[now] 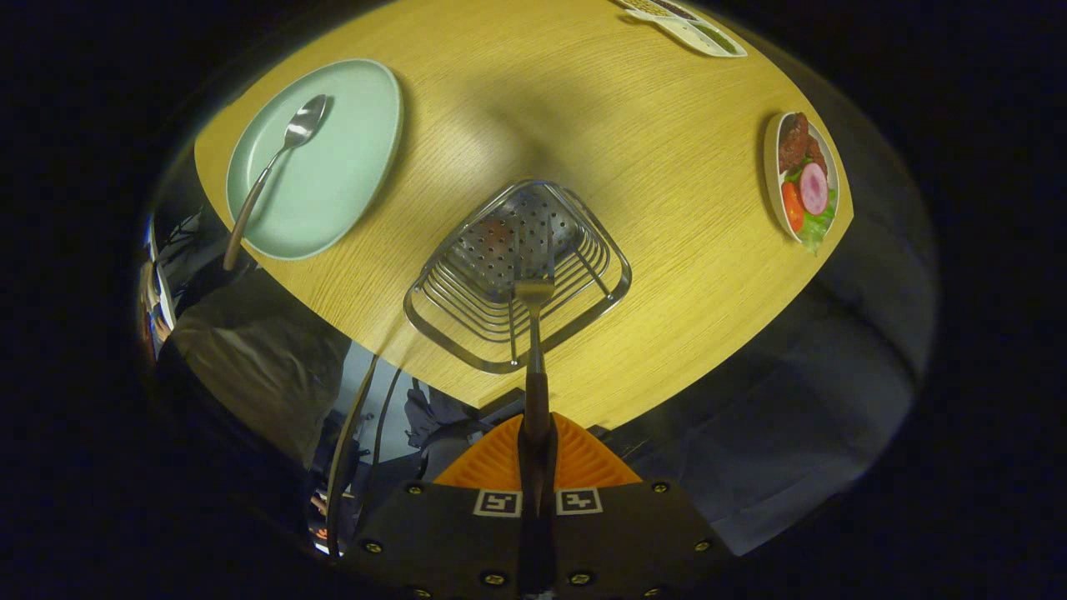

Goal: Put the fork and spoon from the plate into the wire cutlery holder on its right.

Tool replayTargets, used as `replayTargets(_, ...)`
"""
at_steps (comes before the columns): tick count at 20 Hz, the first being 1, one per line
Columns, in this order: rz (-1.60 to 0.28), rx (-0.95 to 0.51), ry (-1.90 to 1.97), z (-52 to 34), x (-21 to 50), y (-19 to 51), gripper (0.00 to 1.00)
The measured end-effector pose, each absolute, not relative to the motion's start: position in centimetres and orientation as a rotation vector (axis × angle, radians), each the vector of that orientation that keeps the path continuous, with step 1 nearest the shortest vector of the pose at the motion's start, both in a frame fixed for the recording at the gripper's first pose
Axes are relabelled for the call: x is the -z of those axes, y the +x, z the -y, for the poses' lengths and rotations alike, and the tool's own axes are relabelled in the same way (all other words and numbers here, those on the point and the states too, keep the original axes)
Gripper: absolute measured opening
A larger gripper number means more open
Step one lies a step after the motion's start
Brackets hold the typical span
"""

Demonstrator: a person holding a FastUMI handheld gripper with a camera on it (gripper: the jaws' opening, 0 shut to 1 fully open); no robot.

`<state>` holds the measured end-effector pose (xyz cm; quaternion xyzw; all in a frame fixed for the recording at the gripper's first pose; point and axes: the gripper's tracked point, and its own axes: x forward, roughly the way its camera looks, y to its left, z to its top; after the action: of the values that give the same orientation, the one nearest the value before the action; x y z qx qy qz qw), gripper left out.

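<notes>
The gripper has its two orange fingers drawn together on the dark handle of the fork, both pads pressing on it with no gap to spare. The fork runs straight ahead from the fingers, its metal neck and tines reaching over the near rim of the wire cutlery holder, tines pointing down into the opening. The holder is a square basket of bright steel wires with a perforated metal floor — nothing else can be made out inside it, and whether the tines touch the floor cannot be told. It stands on a round, light-wood table. Beyond the holder and off to its left lies a pale green plate, well apart from it, with the spoon resting on it: shiny bowl toward the plate's far side, slim handle running past the near rim. Far to the right sits a small dish of food — red, pink and green pieces — and a white tray at the table's far edge.
</notes>
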<state>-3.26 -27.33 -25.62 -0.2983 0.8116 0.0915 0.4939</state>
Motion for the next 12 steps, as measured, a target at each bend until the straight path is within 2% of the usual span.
replayTargets(2, -1.979, -0.217, -0.713, 27.0, 26.1, -2.8, 0.01)
replayTargets(3, -1.989, -0.212, -0.702, 26.8, 26.3, -2.6, 0.05)
replayTargets(12, -1.968, -0.196, -0.631, 26.3, 25.6, -1.4, 0.13)
